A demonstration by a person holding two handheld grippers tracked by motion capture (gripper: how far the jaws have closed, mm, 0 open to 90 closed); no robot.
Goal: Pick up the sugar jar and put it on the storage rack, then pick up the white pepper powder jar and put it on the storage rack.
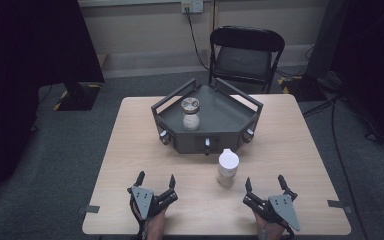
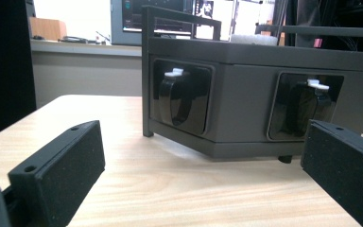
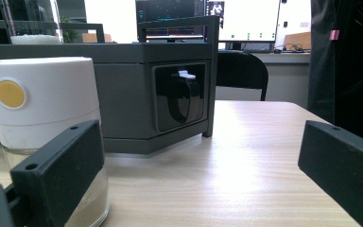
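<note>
— Where are the two tongs?

— Both sit low at the near edge of the table, the person's hands coming in from the bottom of the high view. The left tongs (image 1: 155,181) are at the left, the right tongs (image 1: 265,183) at the right, well apart from each other.

— How do the jaws stand?

— Spread wide on both, nothing between them. In each gripper view the two black jaws rise at the far sides of the frame.

— Which way do they point?

— Forward, away from the person; the right pair is turned slightly leftward.
</note>
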